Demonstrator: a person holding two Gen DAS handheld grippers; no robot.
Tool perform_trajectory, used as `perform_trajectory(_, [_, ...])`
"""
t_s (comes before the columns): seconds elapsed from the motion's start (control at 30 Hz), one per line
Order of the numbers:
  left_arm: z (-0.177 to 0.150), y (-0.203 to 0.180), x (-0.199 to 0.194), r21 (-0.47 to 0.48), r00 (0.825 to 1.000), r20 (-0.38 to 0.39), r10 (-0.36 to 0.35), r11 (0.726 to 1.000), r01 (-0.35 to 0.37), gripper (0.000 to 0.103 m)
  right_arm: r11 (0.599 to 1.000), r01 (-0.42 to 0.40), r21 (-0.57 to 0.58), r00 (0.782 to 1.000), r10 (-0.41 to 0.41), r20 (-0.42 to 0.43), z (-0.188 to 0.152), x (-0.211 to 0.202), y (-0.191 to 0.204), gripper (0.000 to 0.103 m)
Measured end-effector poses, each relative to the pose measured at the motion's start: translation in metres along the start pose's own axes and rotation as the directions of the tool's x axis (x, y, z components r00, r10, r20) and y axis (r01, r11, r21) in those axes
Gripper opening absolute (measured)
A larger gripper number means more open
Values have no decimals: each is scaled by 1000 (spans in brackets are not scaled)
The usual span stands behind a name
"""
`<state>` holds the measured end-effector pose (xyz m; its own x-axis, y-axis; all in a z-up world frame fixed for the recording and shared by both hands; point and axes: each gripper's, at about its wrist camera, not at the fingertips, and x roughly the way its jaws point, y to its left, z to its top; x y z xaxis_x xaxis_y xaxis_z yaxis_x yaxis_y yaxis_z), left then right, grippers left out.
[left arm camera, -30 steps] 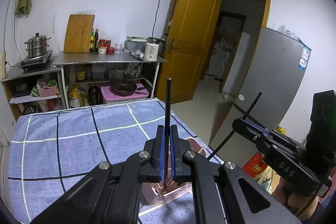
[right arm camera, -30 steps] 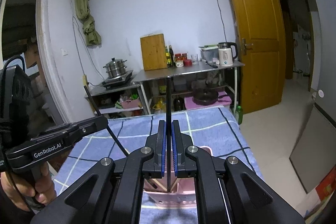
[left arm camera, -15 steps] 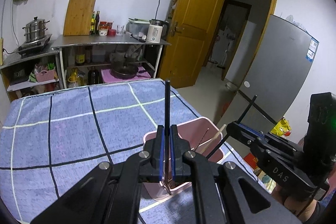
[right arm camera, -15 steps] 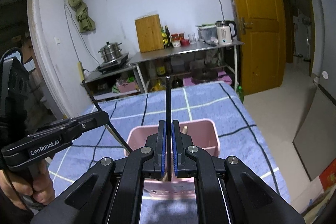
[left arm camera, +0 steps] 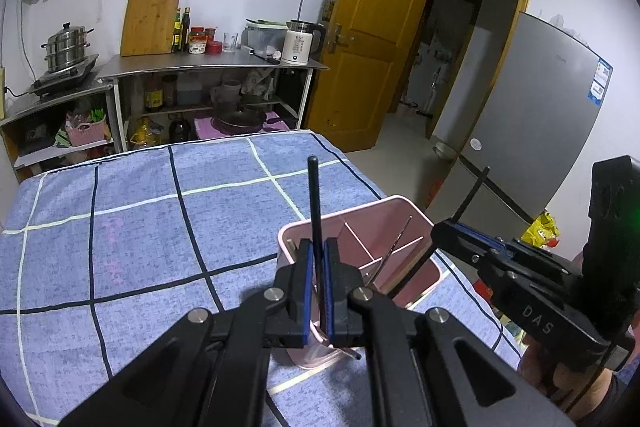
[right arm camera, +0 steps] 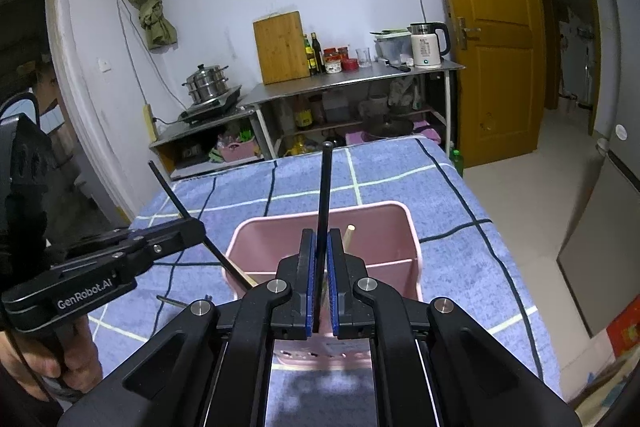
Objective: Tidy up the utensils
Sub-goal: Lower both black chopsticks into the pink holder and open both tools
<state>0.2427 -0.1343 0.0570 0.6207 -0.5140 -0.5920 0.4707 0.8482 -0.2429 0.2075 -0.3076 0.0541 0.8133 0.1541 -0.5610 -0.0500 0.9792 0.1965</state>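
Observation:
A pink divided bin (left arm camera: 400, 201) stands on the blue checked cloth (left arm camera: 140, 227). My left gripper (left arm camera: 318, 247) is shut on a thin black-handled utensil (left arm camera: 314, 195) held upright over the bin's near left corner. My right gripper (right arm camera: 319, 235) is shut on a second thin black utensil (right arm camera: 325, 187), upright over the pink bin (right arm camera: 372, 206). Each gripper shows in the other's view: the right gripper (left arm camera: 440, 231) reaches the bin from the right, the left gripper (right arm camera: 196, 227) from the left. A metal utensil (left arm camera: 396, 247) and a wooden stick (right arm camera: 348, 235) lean inside.
A small dark utensil (right arm camera: 172, 301) lies on the cloth left of the bin. Behind the table stand steel shelves (left arm camera: 200, 67) with a kettle, a cutting board and a steamer pot. An orange door (left arm camera: 372, 47) and a grey fridge (left arm camera: 540, 127) are to the right.
Both grippers have sunk towards the pink bin and tipped downward, each still shut on its black utensil. The bin now shows much more fully in both views.

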Motion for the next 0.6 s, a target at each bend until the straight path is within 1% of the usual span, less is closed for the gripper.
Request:
perform_trajectory(0.07, [0, 1, -2, -1, 1000, 3, 6, 1000, -6, 8, 1000, 13, -6, 1000, -13, 2, 0, -2, 1, 9])
perform_trajectory(0.13, [0, 2, -5, -5, 1000, 9, 12, 1000, -12, 13, 1000, 22, -9, 1000, -22, 5, 1, -5, 2, 15])
perform_trajectory(0.17, [0, 2, -6, -9, 1000, 12, 13, 1000, -13, 17, 1000, 27, -11, 1000, -27, 7, 0, -7, 2, 15])
perform_trajectory(0.3, [-1, 5, -15, -19, 1000, 26, 18, 1000, -17, 21, 999, 36, -19, 999, -36, 19, 5, -16, 4, 17])
perform_trajectory(0.33, [-1, 6, -17, -20, 999, 29, 19, 1000, -18, 21, 999, 40, -23, 999, -40, 22, 5, -18, 4, 19])
perform_trajectory(0.43, [-1, 7, -27, -23, 999, 44, 21, 1000, -20, 22, 998, 48, -36, 998, -47, 39, 6, -29, 8, 20])
perform_trajectory(0.57, [-5, 6, -44, -16, 997, 73, 34, 999, -33, 27, 997, 63, -50, 996, -60, 68, 7, -44, 14, 22])
perform_trajectory(0.6, [-7, 5, -49, -15, 996, 80, 40, 999, -39, 28, 997, 64, -53, 995, -60, 75, 7, -47, 16, 25])
